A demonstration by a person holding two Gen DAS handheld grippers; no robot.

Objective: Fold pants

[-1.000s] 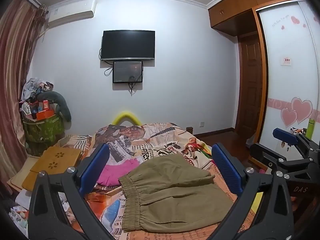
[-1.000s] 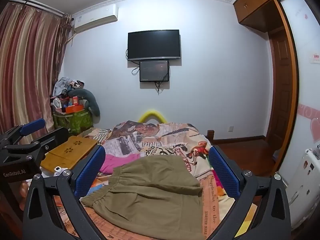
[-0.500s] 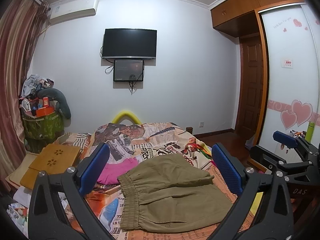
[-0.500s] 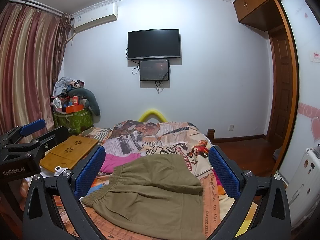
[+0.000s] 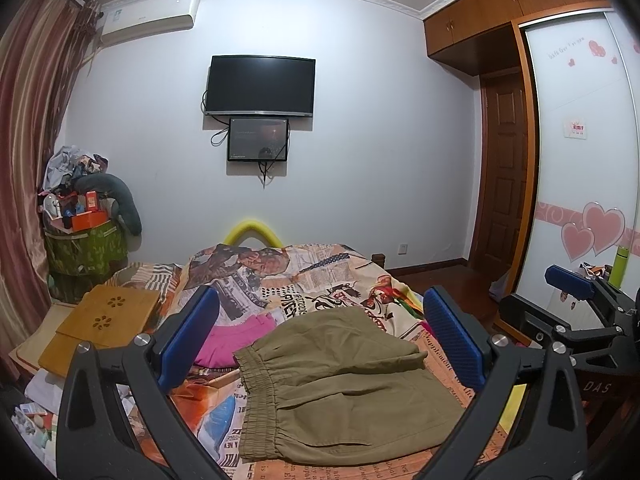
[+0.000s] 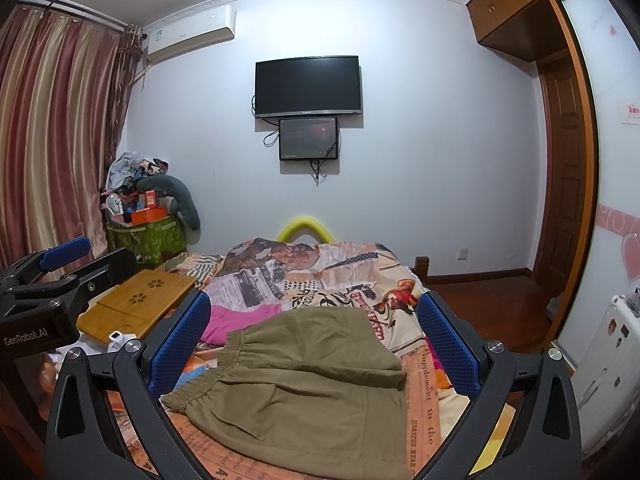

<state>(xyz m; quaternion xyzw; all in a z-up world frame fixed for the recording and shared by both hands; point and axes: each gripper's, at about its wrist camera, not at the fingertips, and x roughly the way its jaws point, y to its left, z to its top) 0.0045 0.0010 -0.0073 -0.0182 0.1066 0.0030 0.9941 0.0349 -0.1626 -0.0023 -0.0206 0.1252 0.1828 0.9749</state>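
Olive-green pants (image 5: 344, 384) lie folded on the bed's patterned bedspread (image 5: 320, 276), elastic waistband to the left. They also show in the right wrist view (image 6: 304, 376). My left gripper (image 5: 320, 336) hovers above the pants, open and empty. My right gripper (image 6: 312, 340) is also open and empty above them. Each gripper shows at the edge of the other's view: the right one (image 5: 576, 300), the left one (image 6: 56, 276).
A pink garment (image 5: 236, 338) lies left of the pants. A bamboo lap tray (image 5: 104, 324) sits at the bed's left. A cluttered green bin (image 5: 84, 244) stands by the curtain. A wardrobe (image 5: 580, 160) and a door stand at the right.
Both views have shifted only slightly; the grippers stay open above the pants, which have not moved.
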